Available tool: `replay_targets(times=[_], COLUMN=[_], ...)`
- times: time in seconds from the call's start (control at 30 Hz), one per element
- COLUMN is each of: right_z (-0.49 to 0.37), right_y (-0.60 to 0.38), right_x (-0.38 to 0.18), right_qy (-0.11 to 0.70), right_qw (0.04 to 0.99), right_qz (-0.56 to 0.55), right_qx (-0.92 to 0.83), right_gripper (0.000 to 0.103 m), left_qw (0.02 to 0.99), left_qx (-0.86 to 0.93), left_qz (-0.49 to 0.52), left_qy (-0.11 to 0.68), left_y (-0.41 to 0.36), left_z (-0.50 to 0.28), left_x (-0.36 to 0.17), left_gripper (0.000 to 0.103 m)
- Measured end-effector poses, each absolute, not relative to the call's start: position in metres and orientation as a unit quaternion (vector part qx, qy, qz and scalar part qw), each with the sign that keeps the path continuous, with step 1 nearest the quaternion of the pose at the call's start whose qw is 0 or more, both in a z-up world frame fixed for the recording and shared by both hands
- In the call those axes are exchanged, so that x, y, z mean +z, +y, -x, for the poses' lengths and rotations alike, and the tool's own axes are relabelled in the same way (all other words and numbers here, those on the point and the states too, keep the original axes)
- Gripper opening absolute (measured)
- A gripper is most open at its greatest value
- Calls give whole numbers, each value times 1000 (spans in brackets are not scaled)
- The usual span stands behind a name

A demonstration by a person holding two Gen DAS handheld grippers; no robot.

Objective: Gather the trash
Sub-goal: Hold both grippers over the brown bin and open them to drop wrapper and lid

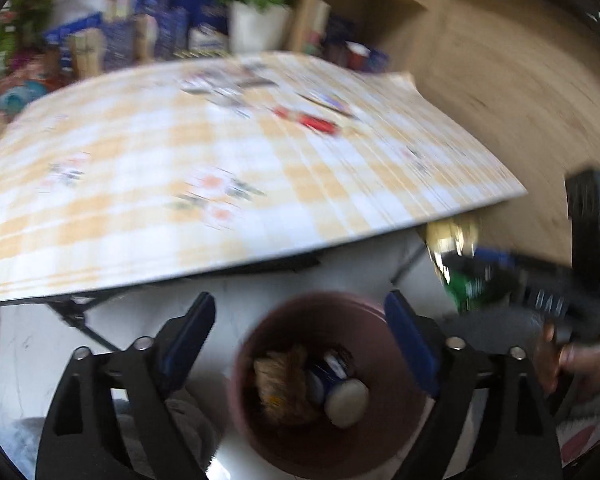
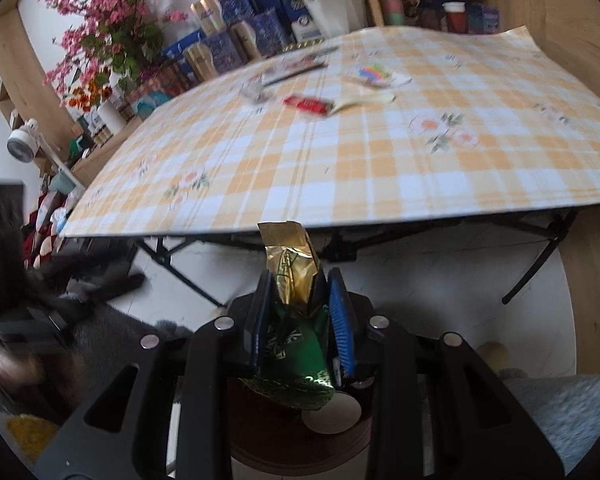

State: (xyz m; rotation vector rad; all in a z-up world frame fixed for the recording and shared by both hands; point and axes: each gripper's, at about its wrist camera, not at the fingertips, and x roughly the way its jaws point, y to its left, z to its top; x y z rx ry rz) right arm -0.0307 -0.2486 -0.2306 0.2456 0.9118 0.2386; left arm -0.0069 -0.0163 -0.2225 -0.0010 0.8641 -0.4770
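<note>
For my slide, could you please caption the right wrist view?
Hand-held gripper holds a green-and-gold wrapper above the bin, beside the checked table.

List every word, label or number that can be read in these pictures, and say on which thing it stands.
None can be read with certainty.
Green and gold foil packet in the right gripper: pale print, too crumpled.
Dark blue boxes behind the table: white labels, too small.
Red wrapper on the checked tablecloth: blurred.

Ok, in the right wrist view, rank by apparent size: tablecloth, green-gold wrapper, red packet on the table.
1. Tablecloth, by far the largest.
2. Green-gold wrapper, though it sits right at the camera, which inflates it.
3. Red packet, smallest, but farther away, so true size against the wrapper is unsure.
</note>
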Motion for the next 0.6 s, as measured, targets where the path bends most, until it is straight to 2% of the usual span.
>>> replay_targets(times=[0.33,0.6], right_z=[28,31], right_y=[-215,-199], right_x=[-270,-287], right_qy=[490,514], right_qw=[857,842], right_qz=[-70,-33], right_qx=[146,158], right_gripper=[31,31], left_qw=[928,930], left_qx=[-139,-97], left_qz=[1,-5], left_qy=[345,354], left_y=[40,45], left_z=[18,22], left_x=[-190,-204], left_gripper=[92,93])
